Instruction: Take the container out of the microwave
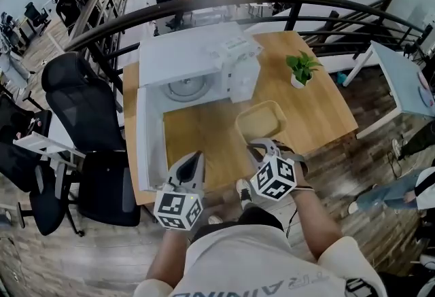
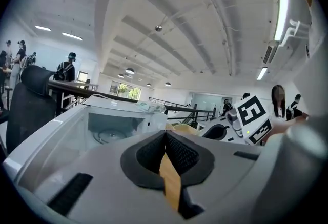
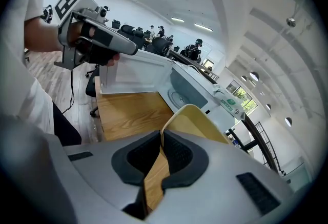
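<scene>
Carrier: light-wood rectangular table [image 1: 319,112], standing on a grey-brown plank floor [image 1: 353,173].

On it:
- White box-shaped microwave oven [image 1: 197,54] at the back left. Its white door [image 1: 151,143] is swung fully open along the table's left edge.
- Small green potted plant in a white pot [image 1: 301,71] at the back right, well apart from the microwave.
- Pale yellow rectangular plastic container [image 1: 262,119] near the middle, just in front of the microwave's right end. Can't tell if its base touches the wood.
</scene>
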{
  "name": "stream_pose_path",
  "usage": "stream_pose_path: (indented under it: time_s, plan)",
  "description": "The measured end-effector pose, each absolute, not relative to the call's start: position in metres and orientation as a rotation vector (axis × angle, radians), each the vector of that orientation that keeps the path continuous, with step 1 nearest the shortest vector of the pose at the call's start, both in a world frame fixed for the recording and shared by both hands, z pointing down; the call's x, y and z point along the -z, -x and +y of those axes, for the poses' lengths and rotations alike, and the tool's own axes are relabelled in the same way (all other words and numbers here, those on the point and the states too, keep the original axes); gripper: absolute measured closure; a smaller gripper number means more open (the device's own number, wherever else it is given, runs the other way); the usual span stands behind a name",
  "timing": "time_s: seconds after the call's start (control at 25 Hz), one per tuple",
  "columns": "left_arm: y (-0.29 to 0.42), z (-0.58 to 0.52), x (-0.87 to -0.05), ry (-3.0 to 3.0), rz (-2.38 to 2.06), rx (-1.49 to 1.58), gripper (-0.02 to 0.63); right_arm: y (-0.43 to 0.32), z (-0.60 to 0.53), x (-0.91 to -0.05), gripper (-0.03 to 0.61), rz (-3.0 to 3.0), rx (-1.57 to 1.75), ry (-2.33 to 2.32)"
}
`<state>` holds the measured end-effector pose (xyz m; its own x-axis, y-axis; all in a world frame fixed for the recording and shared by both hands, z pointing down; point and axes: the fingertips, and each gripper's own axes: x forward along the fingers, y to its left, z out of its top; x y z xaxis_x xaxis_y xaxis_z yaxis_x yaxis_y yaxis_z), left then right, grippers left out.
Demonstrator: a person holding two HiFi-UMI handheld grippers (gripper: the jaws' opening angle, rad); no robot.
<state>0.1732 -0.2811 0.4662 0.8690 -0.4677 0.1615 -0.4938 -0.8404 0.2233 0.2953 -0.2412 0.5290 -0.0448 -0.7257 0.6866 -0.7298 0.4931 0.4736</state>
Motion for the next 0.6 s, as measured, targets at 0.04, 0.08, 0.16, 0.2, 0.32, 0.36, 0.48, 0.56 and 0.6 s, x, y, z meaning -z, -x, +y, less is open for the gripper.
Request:
stream_pose_path:
  time_s: [0.04,0.08,0.16,0.2,0.32,0.36,0.48,0.56,0.6]
  plan:
    - [-0.1726,-0.2804,-0.4662,-2.783,-0.729,-0.144,0.581,-0.2947,-0.2409,-0.5285,0.538,-1.767,-0.004,-1.229]
    - [-0.1719,-0.2797,-0.4660,-2.782,-0.730,-0.141,0.581,-0.2940,-0.2405,-0.5280,0.538,-1.766,-0.003,-1.225]
    - [-0.1707,-0.2791,-0.4653,-2.779,-0.735,-0.136,0.581,-0.2929,-0.2401,-0.5268,0.538,-1.766,0.002,-1.219]
    - [-0.1703,-0.2793,-0.4649,-2.778,-0.738,-0.134,0.581,-0.2928,-0.2402,-0.5265,0.538,-1.766,0.003,-1.216]
    - [-0.1699,-0.2800,-0.4646,-2.777,-0.746,-0.131,0.581,-0.2929,-0.2414,-0.5265,0.538,-1.769,0.006,-1.211]
    - [-0.1697,-0.2799,-0.4647,-2.778,-0.747,-0.131,0.581,-0.2928,-0.2420,-0.5266,0.538,-1.770,0.008,-1.210]
    - [-0.1684,-0.2796,-0.4647,-2.776,-0.752,-0.134,0.581,-0.2913,-0.2435,-0.5264,0.538,-1.772,0.011,-1.205]
    - [-0.1680,-0.2797,-0.4640,-2.775,-0.753,-0.136,0.581,-0.2902,-0.2440,-0.5261,0.538,-1.773,0.009,-1.200]
    - [-0.1679,-0.2797,-0.4635,-2.774,-0.753,-0.137,0.581,-0.2898,-0.2441,-0.5260,0.538,-1.774,0.008,-1.197]
